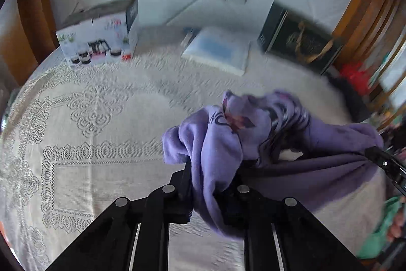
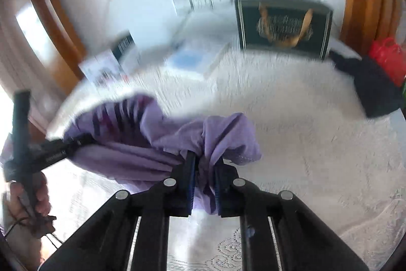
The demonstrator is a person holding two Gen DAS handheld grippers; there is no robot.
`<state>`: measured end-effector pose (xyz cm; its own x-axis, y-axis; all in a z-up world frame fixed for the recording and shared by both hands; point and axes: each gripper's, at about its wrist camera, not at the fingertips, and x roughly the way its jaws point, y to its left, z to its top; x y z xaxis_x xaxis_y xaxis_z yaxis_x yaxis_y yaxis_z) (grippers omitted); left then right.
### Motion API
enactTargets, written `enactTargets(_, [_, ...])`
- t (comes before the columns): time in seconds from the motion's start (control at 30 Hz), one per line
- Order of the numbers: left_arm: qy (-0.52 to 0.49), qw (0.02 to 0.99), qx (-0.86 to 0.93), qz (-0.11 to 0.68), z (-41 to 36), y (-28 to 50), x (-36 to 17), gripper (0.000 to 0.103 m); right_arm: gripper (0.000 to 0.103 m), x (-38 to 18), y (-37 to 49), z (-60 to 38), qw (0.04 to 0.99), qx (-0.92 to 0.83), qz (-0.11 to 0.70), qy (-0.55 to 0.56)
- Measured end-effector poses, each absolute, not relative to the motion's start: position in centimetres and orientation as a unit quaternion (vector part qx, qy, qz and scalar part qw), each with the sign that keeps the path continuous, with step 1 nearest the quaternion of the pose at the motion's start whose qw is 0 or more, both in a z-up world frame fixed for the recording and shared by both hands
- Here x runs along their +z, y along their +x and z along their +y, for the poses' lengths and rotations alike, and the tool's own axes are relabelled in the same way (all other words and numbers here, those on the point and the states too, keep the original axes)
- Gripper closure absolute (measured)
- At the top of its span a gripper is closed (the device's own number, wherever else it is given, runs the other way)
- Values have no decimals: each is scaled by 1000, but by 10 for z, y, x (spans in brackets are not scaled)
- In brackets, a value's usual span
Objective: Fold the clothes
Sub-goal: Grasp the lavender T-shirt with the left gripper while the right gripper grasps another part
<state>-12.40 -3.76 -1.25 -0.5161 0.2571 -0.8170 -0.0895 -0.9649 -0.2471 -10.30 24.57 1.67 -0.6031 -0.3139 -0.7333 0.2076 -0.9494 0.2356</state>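
A purple garment (image 1: 223, 139) with dark printed lettering is held off the table, bunched between both grippers. My left gripper (image 1: 213, 177) is shut on one bunched edge of it. My right gripper (image 2: 205, 164) is shut on another bunch of the same garment (image 2: 228, 133). The cloth stretches taut between them. The right gripper shows at the right edge of the left wrist view (image 1: 385, 164); the left gripper shows at the left of the right wrist view (image 2: 76, 141), held by a hand.
The table has a white lace cloth (image 1: 101, 118). At its far side stand a white printed box (image 1: 99, 34), a flat white-blue packet (image 1: 218, 50) and a dark box (image 1: 299, 40). A black item (image 2: 375, 90) and red bag (image 2: 388, 57) lie far right.
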Motion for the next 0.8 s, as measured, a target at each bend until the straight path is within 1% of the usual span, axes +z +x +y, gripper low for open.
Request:
enactTargets(0.07, [-480, 137, 858, -122, -36, -121, 1, 86, 91, 41, -96, 256, 136, -905, -72, 396])
enactTargets(0.13, [-488, 147, 850, -132, -34, -112, 5, 82, 91, 55, -86, 272, 110, -913, -80, 385])
enactTargets(0.23, [-505, 172, 837, -124, -15, -97, -4, 79, 89, 49, -77, 294, 65, -907, -86, 406])
enactTargets(0.27, [-511, 193, 828, -125, -7, -93, -9, 78, 82, 42, -73, 300, 52, -904, -85, 417])
enactTargets(0.3, [-524, 210, 816, -125, -2, -93, -15, 75, 76, 32, -71, 303, 40, -898, -81, 431])
enactTargets(0.33, [-534, 217, 808, -120, 3, -92, -19, 73, 63, 21, -68, 305, 28, -891, -76, 447])
enactTargets(0.37, [-543, 221, 802, -114, 8, -91, -24, 65, 50, 12, -66, 308, 21, -886, -74, 457])
enactTargets(0.43, [-547, 221, 801, -99, 18, -83, -25, 43, 43, -2, -60, 312, 18, -880, -74, 468])
enactTargets(0.47, [-548, 222, 801, -97, 21, -80, -25, 15, 43, -7, -55, 314, 19, -878, -77, 473])
enactTargets(0.5, [-548, 224, 800, -96, 23, -77, -25, 0, 43, -12, -51, 315, 20, -875, -80, 477])
enactTargets(0.67, [-547, 207, 808, -75, 20, -71, -25, 0, 43, -32, -38, 319, 24, -864, -89, 495])
enactTargets(0.8, [-557, 161, 813, -49, -2, -95, -47, 0, 42, -50, -34, 326, 16, -855, -91, 510])
